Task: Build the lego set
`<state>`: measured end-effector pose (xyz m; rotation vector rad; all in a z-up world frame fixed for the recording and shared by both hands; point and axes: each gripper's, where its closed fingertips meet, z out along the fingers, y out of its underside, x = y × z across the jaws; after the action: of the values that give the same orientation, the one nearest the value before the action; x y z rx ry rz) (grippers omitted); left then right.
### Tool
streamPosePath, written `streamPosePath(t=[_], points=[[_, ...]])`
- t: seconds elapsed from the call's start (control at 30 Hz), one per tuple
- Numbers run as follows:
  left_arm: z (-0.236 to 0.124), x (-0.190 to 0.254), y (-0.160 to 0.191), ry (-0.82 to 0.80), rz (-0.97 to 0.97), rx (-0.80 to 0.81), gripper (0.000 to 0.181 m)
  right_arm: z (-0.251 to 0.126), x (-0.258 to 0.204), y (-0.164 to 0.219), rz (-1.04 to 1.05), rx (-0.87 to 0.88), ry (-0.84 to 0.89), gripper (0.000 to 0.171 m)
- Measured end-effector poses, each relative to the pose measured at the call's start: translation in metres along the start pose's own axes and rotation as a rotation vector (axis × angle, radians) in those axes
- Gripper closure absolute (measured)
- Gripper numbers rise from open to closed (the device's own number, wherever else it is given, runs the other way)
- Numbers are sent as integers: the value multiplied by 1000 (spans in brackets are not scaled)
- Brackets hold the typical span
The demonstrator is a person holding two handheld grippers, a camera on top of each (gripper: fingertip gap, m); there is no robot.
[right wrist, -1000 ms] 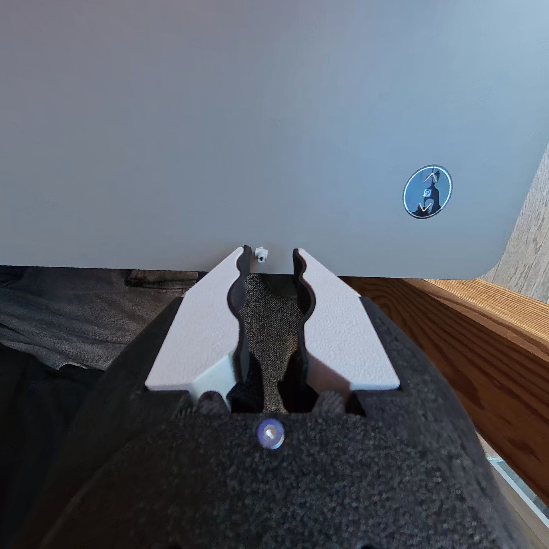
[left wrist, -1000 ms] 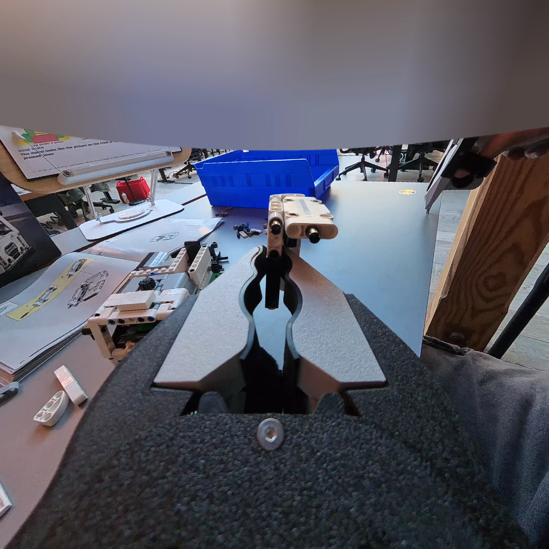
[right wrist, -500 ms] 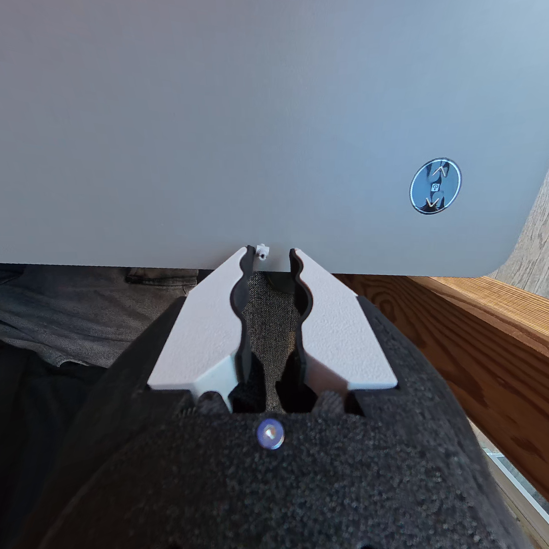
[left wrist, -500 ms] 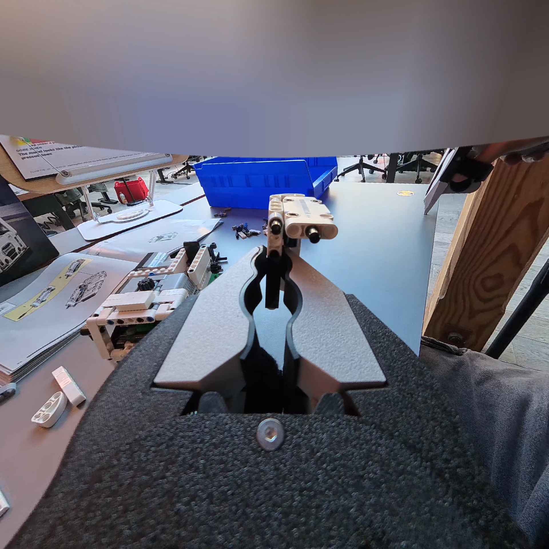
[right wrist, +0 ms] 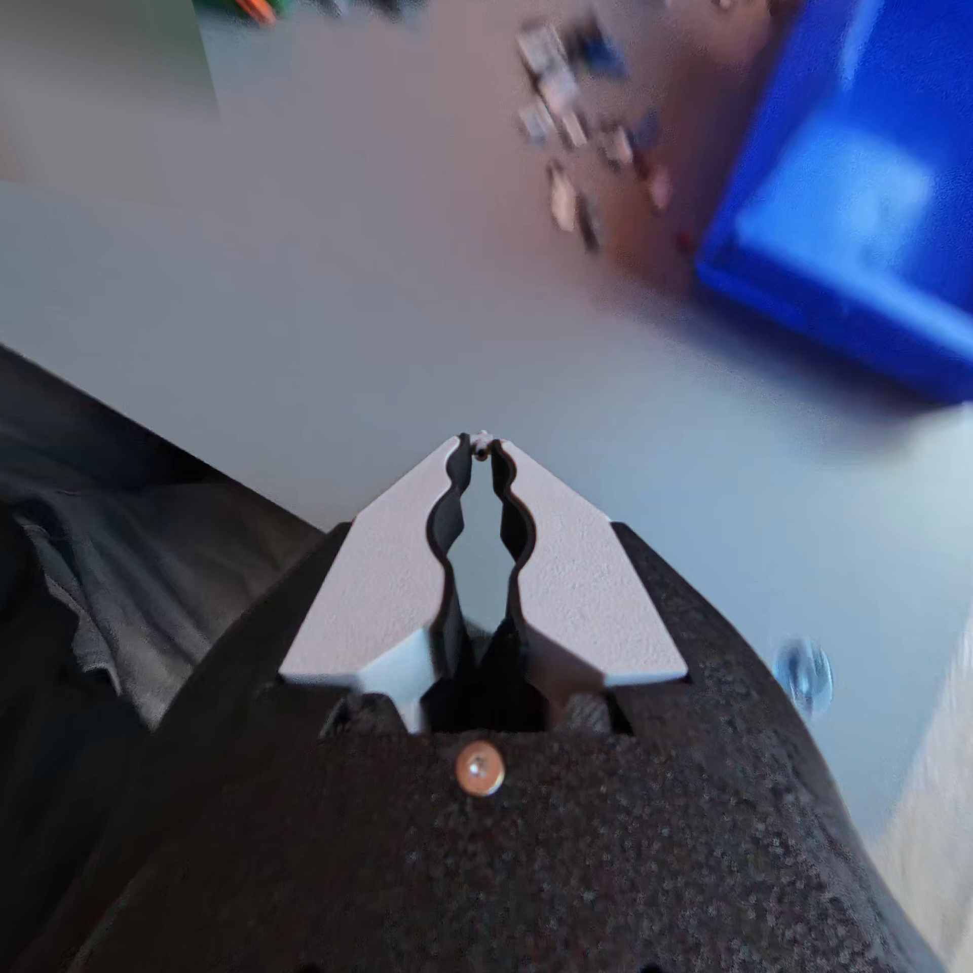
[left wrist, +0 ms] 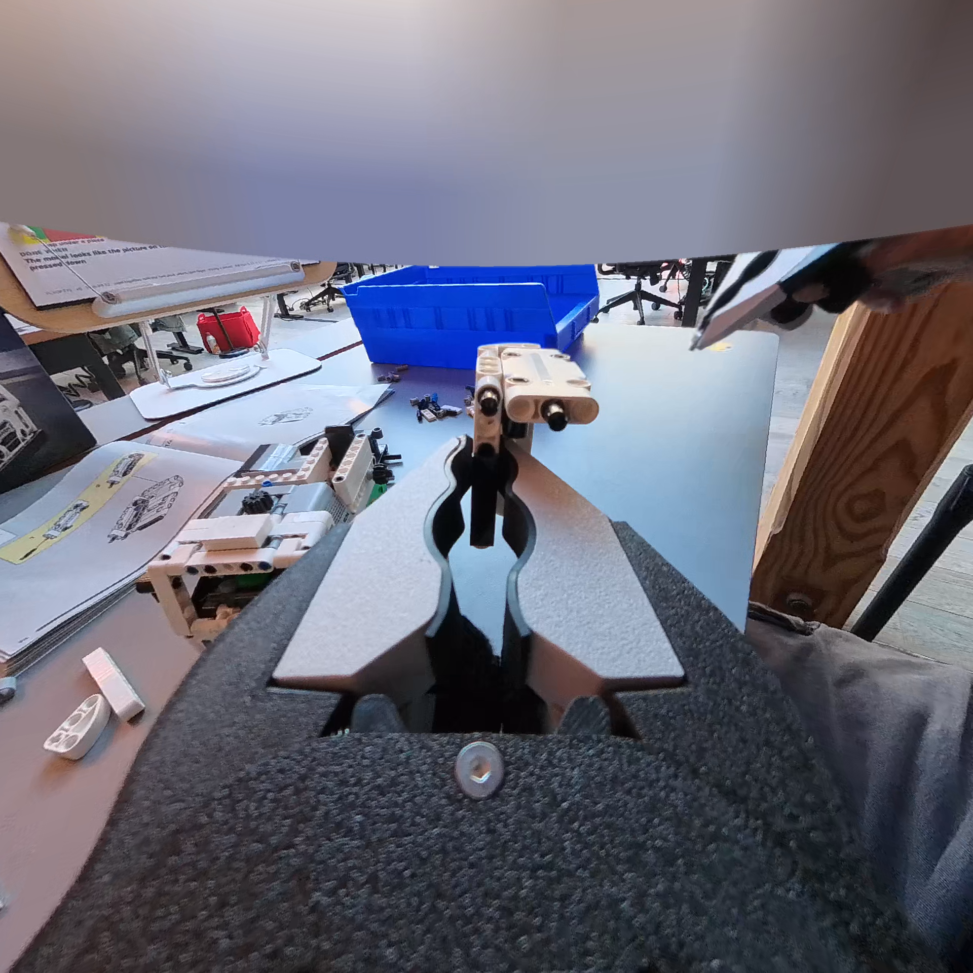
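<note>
My left gripper [left wrist: 485, 453] is shut on a small tan-and-white lego assembly [left wrist: 532, 389] with black pins, held up above the grey table [left wrist: 674, 447] by its black axle. The partly built white lego model [left wrist: 258, 526] sits on the table to the left of it. My right gripper [right wrist: 480, 447] is shut on a tiny white lego pin [right wrist: 482, 441] at its fingertips, above the table [right wrist: 316, 316]; this view is blurred by motion. The right gripper also shows at the far right of the left wrist view [left wrist: 747, 305].
A blue bin [left wrist: 474, 316] stands at the back of the table, also in the right wrist view [right wrist: 853, 210]. Small loose pieces [left wrist: 432, 408] lie in front of it. An open instruction booklet [left wrist: 79, 521] and two white pieces [left wrist: 100, 695] lie left. A wooden post [left wrist: 863, 463] stands right.
My right gripper closed on the tiny white pin and swung up from the table's near edge towards the blue bin. My left gripper holds the assembly nearly still.
</note>
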<state>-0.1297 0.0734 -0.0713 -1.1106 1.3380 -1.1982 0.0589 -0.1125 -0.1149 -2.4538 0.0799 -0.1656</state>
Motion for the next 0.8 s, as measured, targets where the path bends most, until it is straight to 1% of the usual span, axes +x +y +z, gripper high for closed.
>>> streamPosePath(t=[0.03,0.07,0.1,0.2,0.33,0.43,0.53,0.67,0.8], points=[[1,-1,0,1,-11,0,175,2,-14,-18,-91,93,-16,164],[2,-3,0,0,-24,0,175,5,-20,-30,-165,150,18,164],[2,-4,0,0,-37,0,175,6,-30,-43,-199,216,13,164],[2,-8,-1,-3,-69,7,175,1,-79,-87,-139,511,-184,164],[3,-7,-3,21,-127,19,175,-8,-128,-122,-167,760,-293,164],[7,-3,-6,89,-293,44,175,-4,-152,-139,-223,789,-284,164],[11,-4,-7,133,-462,67,175,7,-168,-156,-318,790,-141,164],[10,-14,-5,147,-577,87,173,13,-182,-169,-374,810,1,165],[8,-22,-6,162,-670,128,174,33,-191,-174,-315,761,5,165]])
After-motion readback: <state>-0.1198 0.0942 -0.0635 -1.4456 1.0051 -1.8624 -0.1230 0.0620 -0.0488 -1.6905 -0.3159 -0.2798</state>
